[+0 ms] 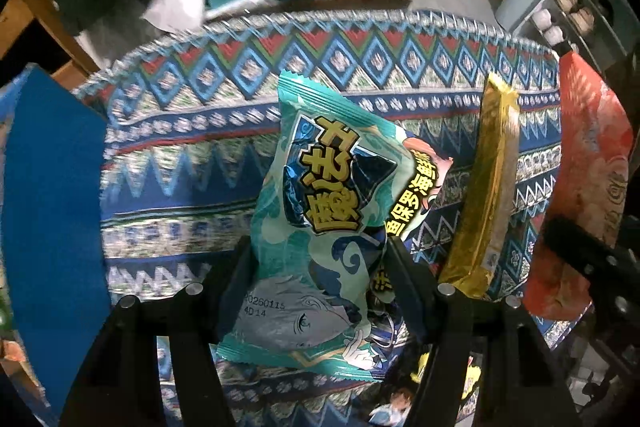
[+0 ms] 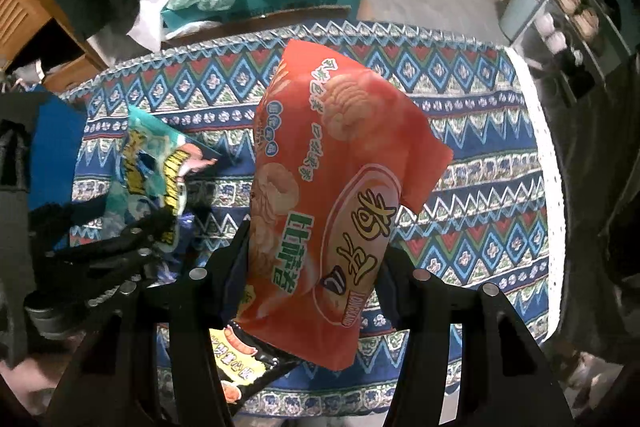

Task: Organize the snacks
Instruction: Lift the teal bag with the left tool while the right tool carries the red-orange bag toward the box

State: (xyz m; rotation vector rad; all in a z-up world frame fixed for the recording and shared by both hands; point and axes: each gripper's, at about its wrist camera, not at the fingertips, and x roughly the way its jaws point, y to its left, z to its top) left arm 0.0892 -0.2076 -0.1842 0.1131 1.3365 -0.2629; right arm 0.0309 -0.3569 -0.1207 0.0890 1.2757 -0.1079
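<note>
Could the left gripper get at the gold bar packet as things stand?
Probably not yet: the left gripper is shut on the teal snack packet. The gold bar packet lies uncovered beside it.

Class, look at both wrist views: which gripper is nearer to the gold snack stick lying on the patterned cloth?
Left. The left gripper, shut on the teal packet, has the gold stick right beside its finger. The right gripper, clamping the orange bag, sits beyond the stick's far side.
</note>
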